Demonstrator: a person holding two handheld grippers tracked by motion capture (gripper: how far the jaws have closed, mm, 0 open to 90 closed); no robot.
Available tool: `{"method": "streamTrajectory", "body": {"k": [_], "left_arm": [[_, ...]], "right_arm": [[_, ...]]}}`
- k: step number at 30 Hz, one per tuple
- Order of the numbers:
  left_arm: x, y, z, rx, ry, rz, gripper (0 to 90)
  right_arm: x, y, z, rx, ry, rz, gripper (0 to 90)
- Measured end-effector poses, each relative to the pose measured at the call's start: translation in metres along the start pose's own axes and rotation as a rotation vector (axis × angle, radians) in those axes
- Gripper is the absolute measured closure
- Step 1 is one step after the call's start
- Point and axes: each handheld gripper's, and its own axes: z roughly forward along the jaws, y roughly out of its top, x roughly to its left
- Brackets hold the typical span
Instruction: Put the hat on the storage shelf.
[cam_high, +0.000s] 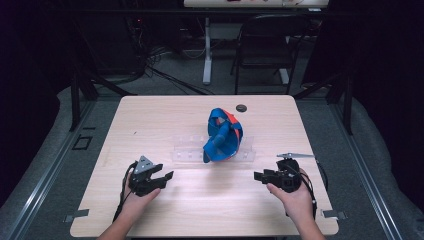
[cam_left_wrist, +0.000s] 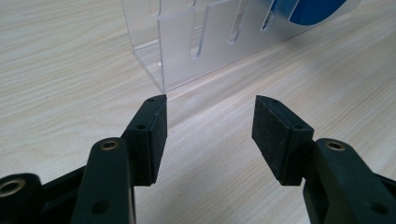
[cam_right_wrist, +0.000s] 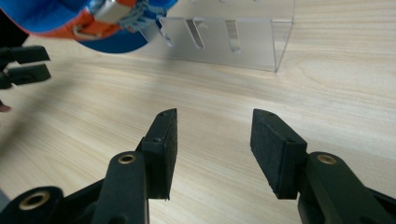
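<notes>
A blue and orange strap-like bundle (cam_high: 223, 135) rests on a clear acrylic rack (cam_high: 190, 150) at the middle of the wooden table (cam_high: 165, 112). My left gripper (cam_high: 165, 178) sits near the table's front left, open and empty, pointing toward the rack (cam_left_wrist: 196, 42); a blue edge of the bundle (cam_left_wrist: 313, 9) shows at the top. My right gripper (cam_high: 258, 176) is at the front right, open and empty, facing left. In the right gripper view the bundle (cam_right_wrist: 93, 21) with a metal buckle hangs over the rack (cam_right_wrist: 233, 39), and the left gripper's fingers (cam_right_wrist: 25, 63) show far left.
A small dark round object (cam_high: 241, 107) lies near the table's far edge. A flat metal piece (cam_high: 296, 156) lies just beyond the right gripper. A black chair (cam_high: 265, 42) and a white desk leg (cam_high: 207, 50) stand beyond the table.
</notes>
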Motion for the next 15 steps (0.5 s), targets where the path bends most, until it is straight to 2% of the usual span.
{"method": "streamTrajectory", "body": {"k": [4, 8, 15], "left_arm": [[-0.001, -0.001, 0.001, -0.002, 0.000, 0.001, 46.1], [-0.002, -0.002, 0.003, 0.003, -0.003, 0.005, 48.1], [-0.011, -0.001, 0.006, -0.005, -0.019, 0.020, 49.2]], "right_arm": [[0.000, -0.014, 0.000, -0.057, 0.014, -0.001, 51.1], [-0.006, -0.028, 0.002, -0.121, 0.035, 0.030, 51.6], [-0.017, -0.053, 0.002, -0.209, -0.046, -0.013, 51.9]]}}
